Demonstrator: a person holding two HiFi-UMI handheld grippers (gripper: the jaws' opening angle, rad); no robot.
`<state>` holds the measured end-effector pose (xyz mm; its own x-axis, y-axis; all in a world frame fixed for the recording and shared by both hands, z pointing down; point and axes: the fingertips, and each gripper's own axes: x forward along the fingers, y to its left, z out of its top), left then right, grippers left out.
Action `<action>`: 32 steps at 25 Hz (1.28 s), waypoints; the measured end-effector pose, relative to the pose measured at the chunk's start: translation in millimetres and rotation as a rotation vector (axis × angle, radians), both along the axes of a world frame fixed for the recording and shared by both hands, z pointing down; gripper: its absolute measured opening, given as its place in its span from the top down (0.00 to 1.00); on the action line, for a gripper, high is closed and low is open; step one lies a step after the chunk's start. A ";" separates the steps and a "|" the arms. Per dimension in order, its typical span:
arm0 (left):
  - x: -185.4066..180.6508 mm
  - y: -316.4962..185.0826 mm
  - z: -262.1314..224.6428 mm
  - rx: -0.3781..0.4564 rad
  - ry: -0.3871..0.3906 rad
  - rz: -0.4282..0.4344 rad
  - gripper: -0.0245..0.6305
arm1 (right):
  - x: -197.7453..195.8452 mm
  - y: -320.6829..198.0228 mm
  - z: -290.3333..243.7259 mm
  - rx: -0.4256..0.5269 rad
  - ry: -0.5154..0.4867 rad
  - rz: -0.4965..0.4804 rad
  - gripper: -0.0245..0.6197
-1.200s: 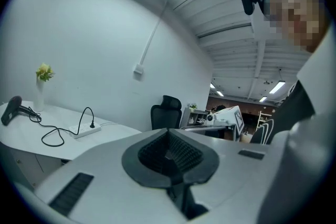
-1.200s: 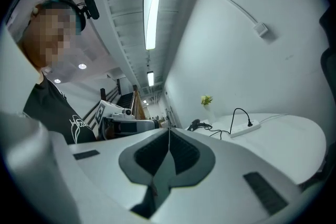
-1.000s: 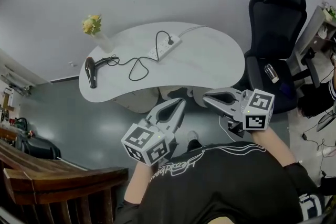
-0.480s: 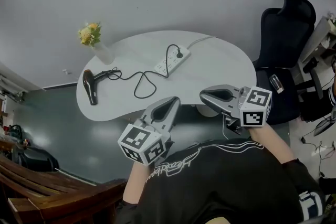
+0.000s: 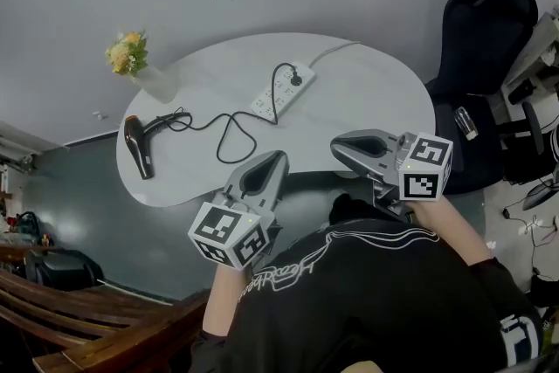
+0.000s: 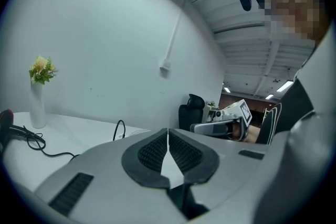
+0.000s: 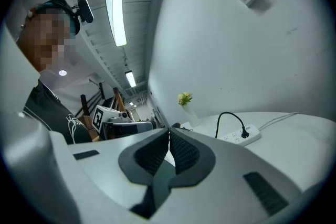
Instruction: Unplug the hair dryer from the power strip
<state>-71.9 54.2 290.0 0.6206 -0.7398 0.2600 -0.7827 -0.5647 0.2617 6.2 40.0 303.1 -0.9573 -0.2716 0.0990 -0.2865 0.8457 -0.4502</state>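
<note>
White table (image 5: 376, 109) ahead: hair dryer (image 5: 137, 146) at its left end, its plug (image 5: 297, 81) seated in the power strip (image 5: 275, 96) mid-table. Left gripper (image 5: 279, 157) and right gripper (image 5: 335, 146) hover at the near edge, jaws pressed together, empty. Approach step, I'd judge; next, open one and reach the plug.

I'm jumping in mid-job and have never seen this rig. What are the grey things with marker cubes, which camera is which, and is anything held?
No robot here: a person holds a two-jaw tool in each hand. The head view looks down from their head; the other two cameras ride on the tools. The left tool and right tool are both shut and empty, near the white table's edge. On it are a black hair dryer, plugged into the power strip, and a vase of flowers.
</note>
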 end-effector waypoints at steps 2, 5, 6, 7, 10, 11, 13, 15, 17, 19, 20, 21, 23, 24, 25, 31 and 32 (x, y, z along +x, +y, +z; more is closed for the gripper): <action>-0.3 -11.0 6.9 -0.014 -0.007 -0.003 0.95 | 2.4 -12.1 7.0 -0.015 -0.001 0.005 0.96; -3.3 -30.0 14.3 -0.017 -0.043 -0.019 0.95 | 4.0 -35.7 13.9 -0.039 -0.014 0.014 0.96; -5.3 -37.9 16.5 -0.017 -0.056 -0.026 0.95 | 3.6 -44.9 16.0 -0.045 -0.019 0.016 0.96; -7.5 -46.7 19.1 -0.021 -0.066 -0.031 0.95 | 2.6 -55.2 18.4 -0.051 -0.022 0.017 0.96; -16.3 -75.7 32.1 -0.054 -0.085 -0.045 0.95 | -2.4 -86.8 28.5 -0.068 -0.012 0.018 0.96; -20.4 -85.1 38.1 -0.071 -0.090 -0.052 0.95 | -4.2 -96.2 32.2 -0.074 -0.008 0.017 0.96; -30.3 -102.7 51.3 -0.104 -0.101 -0.070 0.95 | -7.2 -113.1 40.0 -0.093 -0.005 0.014 0.96; -41.3 -118.7 66.0 -0.139 -0.115 -0.094 0.95 | -9.0 -128.2 48.8 -0.118 -0.003 0.015 0.96; -51.8 -133.2 82.6 -0.172 -0.130 -0.112 0.95 | -11.0 -141.9 58.7 -0.144 0.001 0.014 0.96; -61.1 -145.9 99.9 -0.199 -0.150 -0.113 0.94 | -14.6 -153.8 68.6 -0.166 0.008 0.012 0.96; -65.3 -151.5 108.2 -0.212 -0.158 -0.112 0.93 | -16.7 -158.8 73.1 -0.176 0.012 0.011 0.96; -69.2 -156.6 115.8 -0.223 -0.164 -0.111 0.93 | -18.5 -163.1 77.5 -0.184 0.015 0.010 0.96; -75.1 -166.3 128.8 -0.238 -0.176 -0.111 0.91 | -20.8 -170.5 86.2 -0.197 0.024 0.007 0.96; -77.1 -170.8 135.1 -0.244 -0.186 -0.108 0.89 | -21.4 -173.9 90.8 -0.200 0.030 0.006 0.96; -78.8 -175.2 141.6 -0.249 -0.198 -0.105 0.85 | -21.7 -177.2 95.4 -0.203 0.036 0.008 0.96; -86.9 -200.3 180.2 -0.313 -0.281 -0.055 0.69 | -23.9 -196.8 112.2 -0.234 0.050 0.020 0.96; -87.7 -203.7 186.5 -0.325 -0.300 -0.044 0.68 | -24.0 -199.7 113.9 -0.238 0.051 0.021 0.96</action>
<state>-159.5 -149.5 476.5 0.4519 -0.6137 0.6474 -0.8726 -0.4549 0.1778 -17.8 -159.7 417.0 -0.9437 -0.2550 0.2106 -0.3306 0.7108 -0.6209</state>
